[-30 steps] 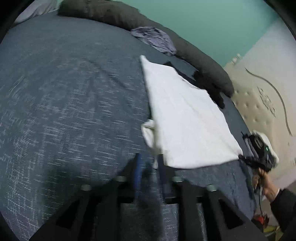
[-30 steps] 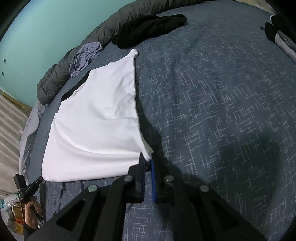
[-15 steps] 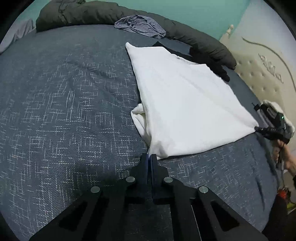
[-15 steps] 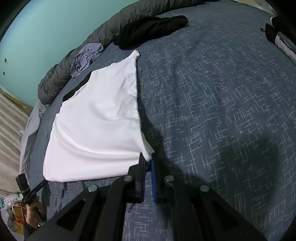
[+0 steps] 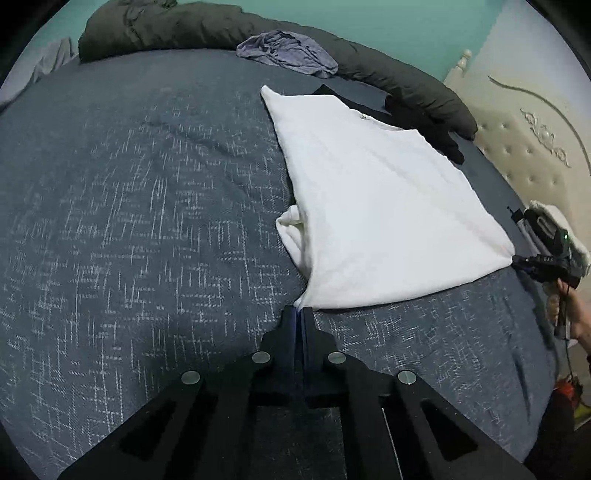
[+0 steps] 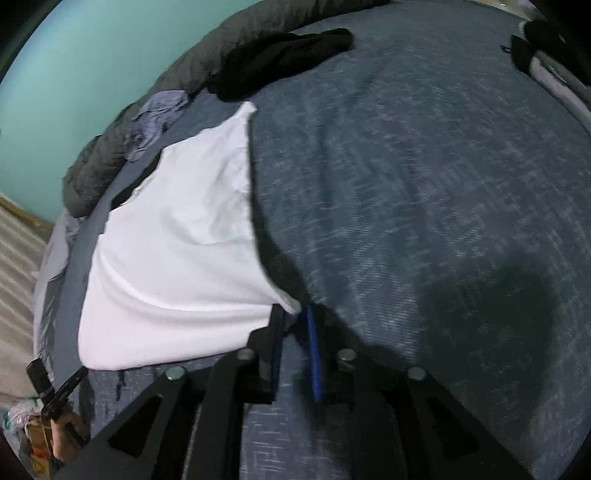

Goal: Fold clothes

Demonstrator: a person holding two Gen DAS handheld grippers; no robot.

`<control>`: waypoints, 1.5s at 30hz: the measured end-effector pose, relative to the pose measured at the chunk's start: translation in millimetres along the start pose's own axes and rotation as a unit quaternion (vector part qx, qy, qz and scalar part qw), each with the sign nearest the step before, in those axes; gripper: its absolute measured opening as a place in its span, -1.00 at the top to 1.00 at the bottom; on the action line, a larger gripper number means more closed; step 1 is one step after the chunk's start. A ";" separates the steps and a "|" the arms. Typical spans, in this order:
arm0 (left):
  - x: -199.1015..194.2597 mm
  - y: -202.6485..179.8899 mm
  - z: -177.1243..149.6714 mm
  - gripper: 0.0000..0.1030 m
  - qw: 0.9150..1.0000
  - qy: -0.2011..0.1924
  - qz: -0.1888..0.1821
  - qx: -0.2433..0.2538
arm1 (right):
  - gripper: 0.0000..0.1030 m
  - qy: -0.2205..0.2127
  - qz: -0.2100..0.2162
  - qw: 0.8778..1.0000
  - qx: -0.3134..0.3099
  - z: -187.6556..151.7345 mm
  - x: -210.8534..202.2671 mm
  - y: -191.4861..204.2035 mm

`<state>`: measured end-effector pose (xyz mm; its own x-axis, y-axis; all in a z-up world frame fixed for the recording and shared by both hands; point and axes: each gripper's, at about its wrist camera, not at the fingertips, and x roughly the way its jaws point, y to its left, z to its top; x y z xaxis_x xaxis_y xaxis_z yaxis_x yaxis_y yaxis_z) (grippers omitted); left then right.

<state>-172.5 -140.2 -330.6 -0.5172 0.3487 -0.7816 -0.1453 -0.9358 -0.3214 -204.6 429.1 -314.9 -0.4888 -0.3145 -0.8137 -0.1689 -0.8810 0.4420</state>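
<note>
A white shirt [image 5: 380,218] lies folded and flat on the dark blue bed cover [image 5: 147,221]; it also shows in the right wrist view [image 6: 177,251]. My left gripper [image 5: 298,314] is shut on the shirt's near corner, low over the cover. My right gripper [image 6: 293,314] has its jaws a little apart, and the shirt's other near corner lies just at its fingertips. The right gripper also shows in the left wrist view [image 5: 517,260] at the shirt's far right corner. The left gripper shows at the lower left of the right wrist view [image 6: 83,371].
A dark grey duvet [image 5: 221,29] is rolled along the far edge of the bed, with a lilac garment [image 5: 288,51] on it and a black garment [image 6: 280,59] beside it. A cream padded headboard [image 5: 524,147] stands at the right.
My left gripper has closed on the shirt's near corner. My right gripper, shut on the other corner before, has opened its jaws a little. The right view is blurred by motion.
</note>
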 end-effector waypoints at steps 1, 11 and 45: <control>-0.8 1.3 -0.2 0.95 1.000 0.000 0.000 -0.003 | 0.63 -0.001 -0.010 1.000 0.003 1.3 -3.0 -1.4; -16.4 21.8 -0.8 0.87 0.996 -0.043 -0.013 -0.072 | 0.62 -0.042 0.003 0.996 -0.074 16.2 -21.6 93.3; 41.1 -15.6 32.9 0.33 0.999 -0.031 -0.005 -0.041 | -0.19 -0.043 -0.053 0.996 -0.063 242.5 125.3 136.2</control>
<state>-219.2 -113.0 -340.1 -0.5669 0.3514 -0.7451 -0.0827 -0.9242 -0.3730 -496.4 355.4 -265.1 -0.5463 -0.1913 -0.8154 -0.1168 -0.9466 0.3004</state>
